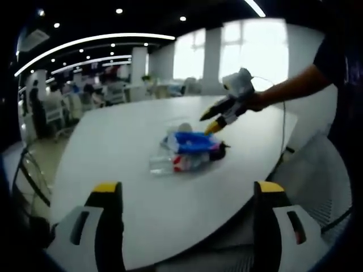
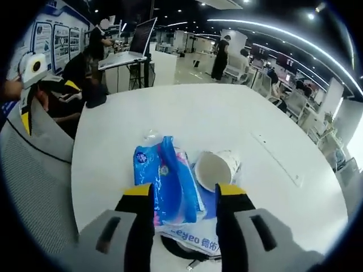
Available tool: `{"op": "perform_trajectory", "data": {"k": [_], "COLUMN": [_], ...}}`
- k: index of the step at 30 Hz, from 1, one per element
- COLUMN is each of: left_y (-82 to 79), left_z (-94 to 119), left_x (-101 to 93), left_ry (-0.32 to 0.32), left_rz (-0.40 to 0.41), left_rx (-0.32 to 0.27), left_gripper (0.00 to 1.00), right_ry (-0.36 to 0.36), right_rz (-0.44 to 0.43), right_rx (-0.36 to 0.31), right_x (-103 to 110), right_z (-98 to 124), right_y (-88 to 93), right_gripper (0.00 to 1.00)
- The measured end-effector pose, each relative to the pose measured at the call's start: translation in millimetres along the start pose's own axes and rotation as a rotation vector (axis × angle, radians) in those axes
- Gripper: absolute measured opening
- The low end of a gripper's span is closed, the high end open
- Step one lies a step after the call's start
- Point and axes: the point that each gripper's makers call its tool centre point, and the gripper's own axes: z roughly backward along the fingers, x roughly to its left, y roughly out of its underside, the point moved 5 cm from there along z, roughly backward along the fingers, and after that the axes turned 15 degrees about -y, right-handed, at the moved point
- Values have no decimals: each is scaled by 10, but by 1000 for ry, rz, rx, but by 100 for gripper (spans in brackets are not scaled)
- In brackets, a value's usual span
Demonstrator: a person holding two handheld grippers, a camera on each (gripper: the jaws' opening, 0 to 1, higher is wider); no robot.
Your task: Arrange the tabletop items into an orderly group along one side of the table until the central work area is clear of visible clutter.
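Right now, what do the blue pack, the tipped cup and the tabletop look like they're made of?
Blue pack: soft plastic film, glossy; it creases and shines, probably a tissue or wipes pack.
Tipped cup: likely paper, matte white inside with a printed outer wall; lies on its side, mouth toward the right tool.
Tabletop: smooth white laminate or coated board, semi-matte with faint ceiling reflections; exact material uncertain.

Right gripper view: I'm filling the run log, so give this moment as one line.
right gripper: open, over blue plastic tissue pack | tipped white paper cup: beside pack | left gripper: open, away | white table: pile central
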Motion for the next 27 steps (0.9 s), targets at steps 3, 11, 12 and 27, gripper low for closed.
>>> {"op": "perform_trajectory", "data": {"k": [3,11,12,27], "left_y": [2,20,24,29], "left_z": [0,-2,-2,-5], "left_x": [-4,0,3,14], "left_ry": [3,7,7,5], "left_rz": [0,7,8,23], "left_rx": [2,13,14,26], "left_gripper": [91,87,87,84], "right_ry": [-13,-56,-61,-177], "right_rz": [30,72,69,-54], "right_rx": [28,94,95,118], "right_x": [-33,-87,-88,-44], "right_z": [-69,-263,-277,-445], "right_y": [-42,-82,-87,-32], "right_gripper": [34,27,25,3]}}
